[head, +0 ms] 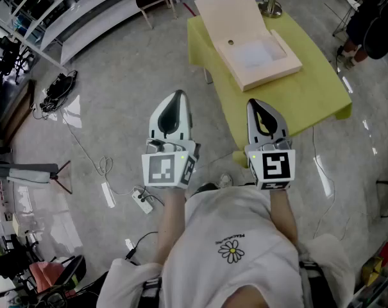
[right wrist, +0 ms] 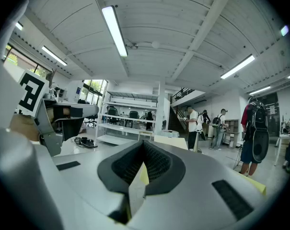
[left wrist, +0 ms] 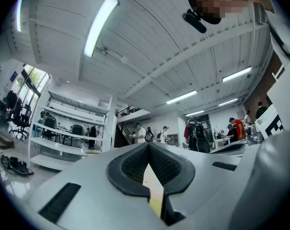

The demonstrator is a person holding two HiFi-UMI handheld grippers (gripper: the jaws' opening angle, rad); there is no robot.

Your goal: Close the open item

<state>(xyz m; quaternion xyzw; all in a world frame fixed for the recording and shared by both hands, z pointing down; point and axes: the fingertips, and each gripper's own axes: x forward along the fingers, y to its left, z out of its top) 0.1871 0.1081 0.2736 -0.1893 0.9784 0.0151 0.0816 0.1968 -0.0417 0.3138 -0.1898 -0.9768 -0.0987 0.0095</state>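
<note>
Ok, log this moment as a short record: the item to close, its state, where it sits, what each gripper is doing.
item: wooden box
state: open, lid swung back, pale lining showing inside
support: yellow table
beside it: metal stand at the table's far end
left gripper: jaws together, nothing between them
right gripper: jaws together, nothing between them
contact: neither gripper touches the box; both are held short of it

- Box (head: 254, 40): pale beige wood, whitish inside.
- Tablecloth (head: 309, 92): plain yellow-green.
- Left gripper (head: 177, 95) and right gripper (head: 254, 102): light grey, black-lined, with black-and-white square markers.
- Shirt (head: 245, 217): white, small daisy print.
</note>
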